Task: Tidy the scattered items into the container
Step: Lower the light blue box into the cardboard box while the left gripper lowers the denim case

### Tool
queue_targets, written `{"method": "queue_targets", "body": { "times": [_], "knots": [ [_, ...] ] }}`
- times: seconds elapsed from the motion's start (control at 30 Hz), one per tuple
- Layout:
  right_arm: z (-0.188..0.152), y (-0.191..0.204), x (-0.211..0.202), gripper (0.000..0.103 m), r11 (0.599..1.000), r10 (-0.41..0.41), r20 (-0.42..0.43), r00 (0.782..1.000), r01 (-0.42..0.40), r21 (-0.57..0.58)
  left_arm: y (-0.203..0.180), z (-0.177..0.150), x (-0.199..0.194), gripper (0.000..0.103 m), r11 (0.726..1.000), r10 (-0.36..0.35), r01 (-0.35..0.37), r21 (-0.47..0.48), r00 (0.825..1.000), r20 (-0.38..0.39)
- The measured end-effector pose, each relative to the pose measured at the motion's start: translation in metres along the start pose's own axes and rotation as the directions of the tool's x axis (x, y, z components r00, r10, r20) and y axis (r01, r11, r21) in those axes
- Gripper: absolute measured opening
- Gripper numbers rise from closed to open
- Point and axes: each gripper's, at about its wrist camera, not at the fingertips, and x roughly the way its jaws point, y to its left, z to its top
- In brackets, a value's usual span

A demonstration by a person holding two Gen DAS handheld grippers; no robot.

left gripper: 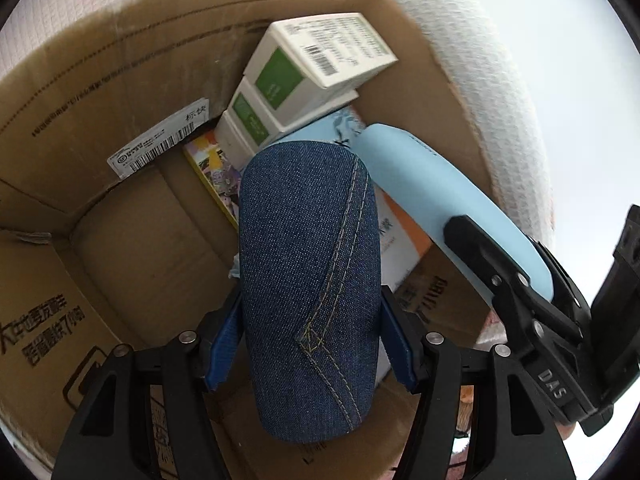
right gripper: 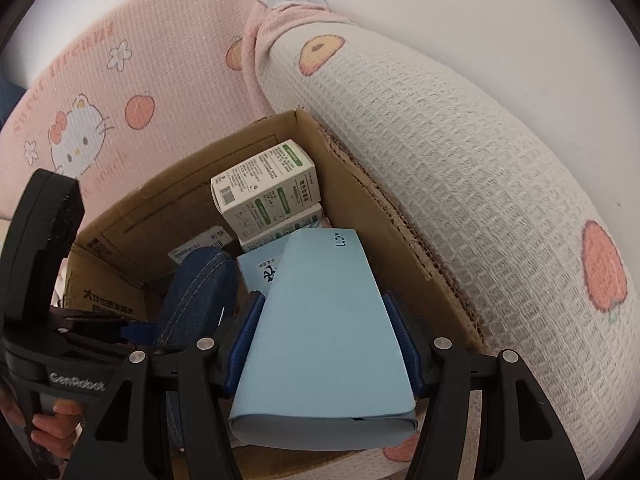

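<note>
1. My left gripper (left gripper: 310, 344) is clamped on a denim case (left gripper: 310, 264); the blue pads press its two long sides, and the case points down into the cardboard box (left gripper: 120, 92).
2. My right gripper (right gripper: 322, 344) is clamped on a light blue case (right gripper: 324, 320) marked "LUCKY" near its far end, with both pads tight against its sides.
3. Both cases hang over the open box, side by side and close together. In the left wrist view the light blue case (left gripper: 440, 192) lies just right of the denim one, nearer the box's right wall.
4. Whether either case touches what lies under it, I cannot tell, since the cases themselves hide their far ends.
5. Two white cartons with green panels (left gripper: 304, 80) are stacked in the far corner of the box, the upper one tilted on the lower.
6. Flat printed booklets (left gripper: 216, 168) lie on the box floor beneath the cartons and run under the cases.
7. A shipping label (left gripper: 160, 148) sticks to the far inner wall.
8. The box rests on a pink and white quilted blanket (right gripper: 460, 168) printed with cartoon cats and peaches, which bunches against the box's right edge.
9. My left hand (right gripper: 54, 424) shows at the lower left of the right wrist view, fingers wrapped around the handle.
</note>
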Motion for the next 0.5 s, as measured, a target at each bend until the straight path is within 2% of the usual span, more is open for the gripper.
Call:
{"method": "queue_targets", "body": {
  "times": [0.37, 0.5],
  "knots": [
    [0.016, 0.012, 0.019, 0.059, 0.996, -0.017, -0.053, 0.998, 0.012, -0.090, 0.018, 0.008, 0.013, 0.067, 0.997, -0.056, 0.054, -0.055, 0.998, -0.033],
    [0.021, 0.012, 0.023, 0.059, 0.994, -0.006, -0.080, 0.997, -0.003, -0.113, 0.016, 0.009, 0.008, 0.067, 0.997, -0.063, 0.062, -0.044, 0.998, -0.022]
  ]
}}
